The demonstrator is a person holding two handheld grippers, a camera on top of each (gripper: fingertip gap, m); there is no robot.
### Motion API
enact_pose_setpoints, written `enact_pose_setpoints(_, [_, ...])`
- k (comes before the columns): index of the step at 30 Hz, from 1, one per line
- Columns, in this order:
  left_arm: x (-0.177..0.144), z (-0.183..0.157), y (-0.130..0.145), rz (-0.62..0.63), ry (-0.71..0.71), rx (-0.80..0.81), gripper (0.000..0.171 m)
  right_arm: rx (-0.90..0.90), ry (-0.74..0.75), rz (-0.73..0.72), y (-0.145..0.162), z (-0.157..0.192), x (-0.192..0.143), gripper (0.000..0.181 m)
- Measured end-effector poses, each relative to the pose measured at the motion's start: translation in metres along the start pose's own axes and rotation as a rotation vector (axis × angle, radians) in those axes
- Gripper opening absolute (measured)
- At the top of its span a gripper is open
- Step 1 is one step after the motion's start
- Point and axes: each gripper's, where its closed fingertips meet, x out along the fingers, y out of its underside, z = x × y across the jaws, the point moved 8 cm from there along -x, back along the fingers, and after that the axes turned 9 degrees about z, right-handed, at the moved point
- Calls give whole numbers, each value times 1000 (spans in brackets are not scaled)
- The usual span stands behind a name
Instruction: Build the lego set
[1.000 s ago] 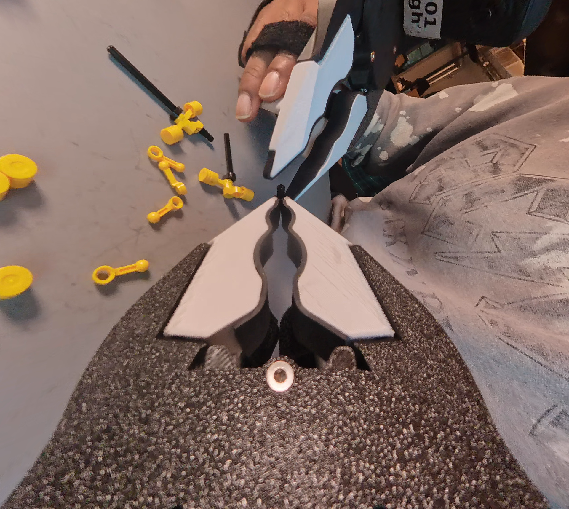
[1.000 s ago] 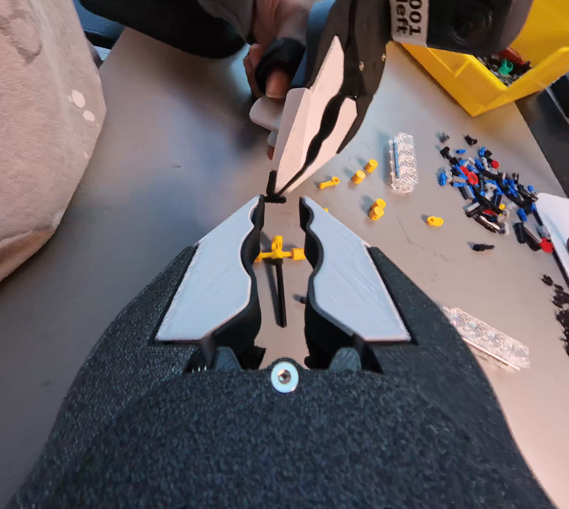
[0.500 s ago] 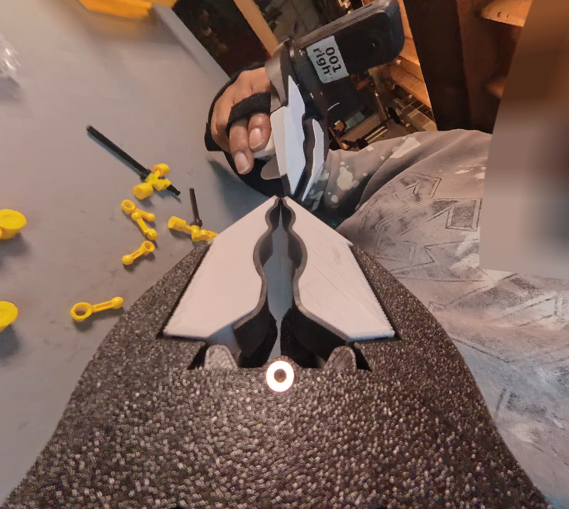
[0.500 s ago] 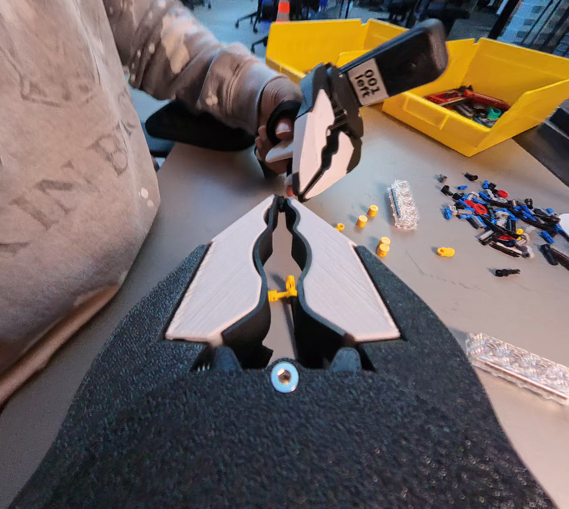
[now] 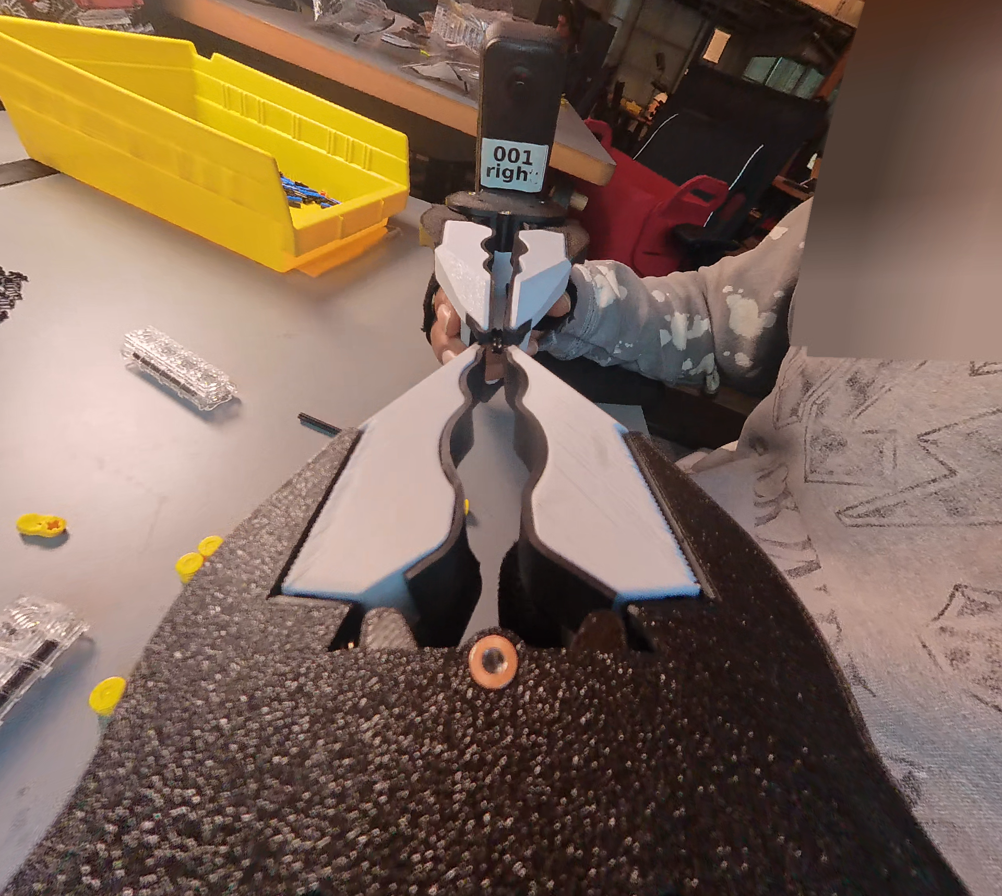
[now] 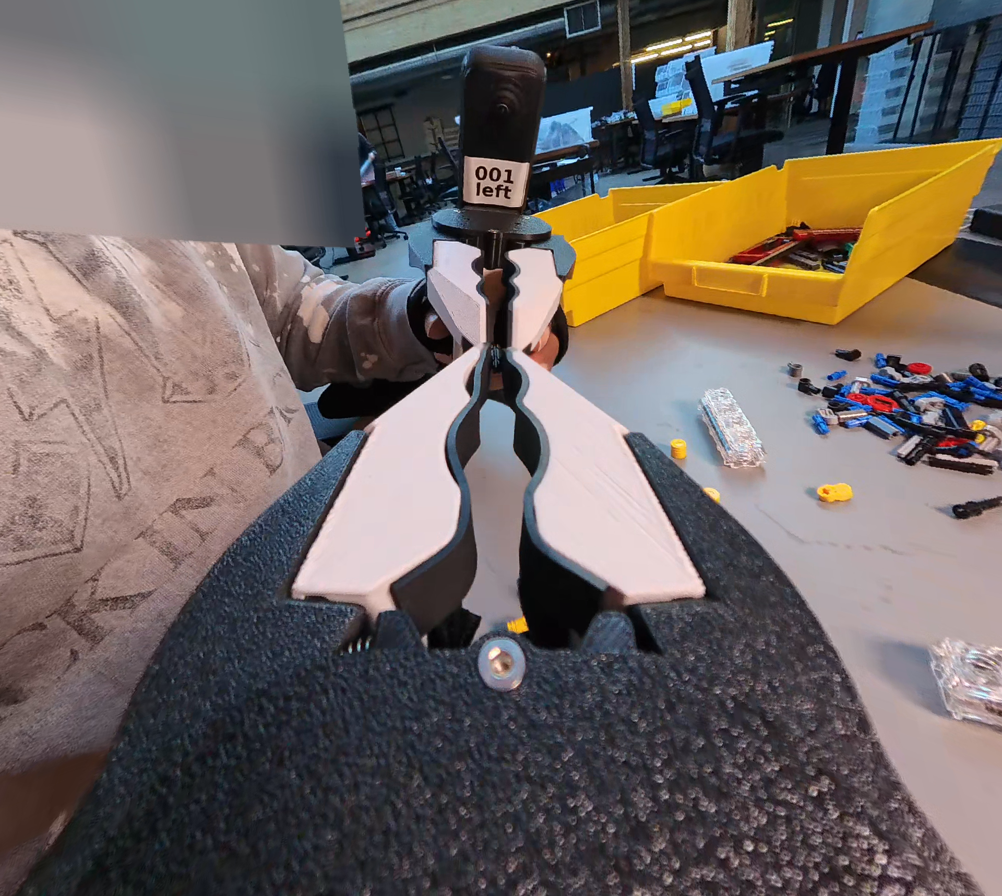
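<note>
My 2 grippers meet tip to tip above the grey table [image 5: 162, 447]. Left gripper [image 5: 494, 355] is pressed together, and right gripper [image 6: 494, 354] too, both pinching 1 small black pin [image 5: 494, 342] between them. Yellow bin [image 5: 217, 165] sits beyond; loose yellow pieces [image 5: 40, 524] and a clear packet [image 5: 179, 371] lie below.

Left claw [image 5: 494, 355] and right claw [image 6: 494, 355] tip-to-tip (both closed)
</note>
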Motion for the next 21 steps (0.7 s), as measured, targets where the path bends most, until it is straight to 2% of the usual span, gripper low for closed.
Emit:
enact_pose_setpoints(11, [3,-1,2,-40,49,-19,5,6,-26,1,-1,1,-2,3])
enact_pose_setpoints(21, [3,-12,-1,19,-183,305,4,263,-143,-10,5,-8,-1,3])
